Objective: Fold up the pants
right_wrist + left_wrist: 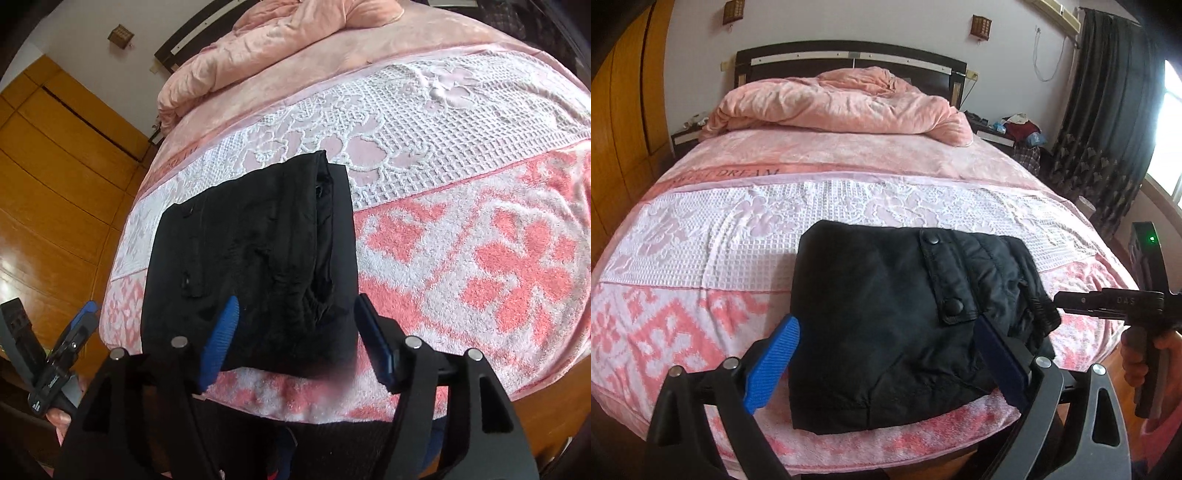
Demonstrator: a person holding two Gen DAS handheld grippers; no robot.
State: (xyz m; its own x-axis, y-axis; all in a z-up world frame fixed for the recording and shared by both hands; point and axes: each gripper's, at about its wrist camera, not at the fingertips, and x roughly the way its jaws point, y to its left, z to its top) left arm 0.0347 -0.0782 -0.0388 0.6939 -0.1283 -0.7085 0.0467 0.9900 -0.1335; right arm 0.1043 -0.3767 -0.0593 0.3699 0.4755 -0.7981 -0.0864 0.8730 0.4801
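Both claws hang spread apart over the near edge of the bed, gripping nothing. From its own wrist view, the left gripper [886,358] points toward the headboard, its blue ribbed fingers [772,369] splayed to either side of the folded black pants [908,317]; the left pad sits just off the bundle's left edge, over the towel, while the right pad overlaps the bundle's near right corner, though contact cannot be judged. In the other wrist view, the right gripper [295,339] is likewise released, one blue finger over the near part of the pants and the other just past their right edge. That gripper also shows at the right rim of the left view, held in a hand [1145,354], its black tip close to the elastic waistband.

Folded into a compact, roughly square bundle, the pants lie flat on the pink-and-white floral towel blanket [683,314] near the foot of the bed, toward its middle. A flapped pocket with two black snap buttons [955,304] faces up, and the gathered waistband lies along the bundle's right side. Beyond the pants, toward the dark wooden headboard [849,59], a crumpled pink quilt [842,103] is heaped.
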